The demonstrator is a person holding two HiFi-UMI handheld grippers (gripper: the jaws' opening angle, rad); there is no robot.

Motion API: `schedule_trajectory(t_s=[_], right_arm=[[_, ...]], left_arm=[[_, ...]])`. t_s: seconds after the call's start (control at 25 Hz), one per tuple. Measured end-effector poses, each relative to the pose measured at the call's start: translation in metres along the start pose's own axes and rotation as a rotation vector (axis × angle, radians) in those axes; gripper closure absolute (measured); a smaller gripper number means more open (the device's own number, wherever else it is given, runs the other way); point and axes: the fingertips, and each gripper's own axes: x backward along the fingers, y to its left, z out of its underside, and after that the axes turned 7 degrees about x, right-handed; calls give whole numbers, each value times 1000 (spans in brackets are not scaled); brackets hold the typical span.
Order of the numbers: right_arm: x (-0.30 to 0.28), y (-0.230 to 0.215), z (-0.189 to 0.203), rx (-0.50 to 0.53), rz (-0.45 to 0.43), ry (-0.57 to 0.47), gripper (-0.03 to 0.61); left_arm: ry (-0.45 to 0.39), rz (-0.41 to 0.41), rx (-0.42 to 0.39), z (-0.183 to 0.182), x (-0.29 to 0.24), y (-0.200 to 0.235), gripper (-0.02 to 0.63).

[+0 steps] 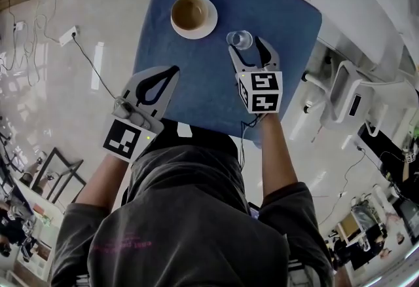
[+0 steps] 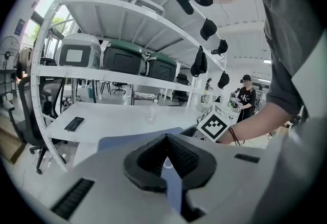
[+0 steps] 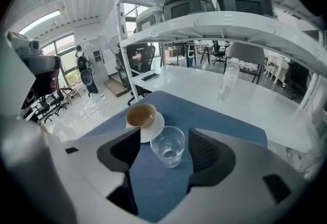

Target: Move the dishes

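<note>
A square table with a blue top [image 1: 196, 92] holds two dishes. A tan round bowl [image 1: 188, 12] sits on a white saucer [image 1: 209, 22] toward the far side, and a short clear drinking glass [image 1: 239, 39] stands upright on the blue surface near them, to their right in the head view and apart from the saucer. The right gripper [image 1: 247, 50] reaches down at a slant with its jaws spread wide. The glass stands between the two dark pads, and in the right gripper view a strip of blue shows between the glass and the left-hand pad, so the pads are not pressing on it. The left gripper [image 1: 171, 71] hangs over the near left edge of the table with its jaws pressed together and nothing between them, well apart from both dishes. Beyond the blue table, a clear plastic bottle [image 3: 227, 82] stands on a white bench under white shelving.
</note>
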Motion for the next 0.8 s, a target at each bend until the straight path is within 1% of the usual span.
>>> schedule_trajectory(t_s=[0.28,0.8], right_arm=[[-20,1,13,19,-16,47,264],[-41,-1,25,8,-4,77,262]], left_arm=[[14,-10,11,7,-1,3,612],[41,-11,22,16,-6,11,612]])
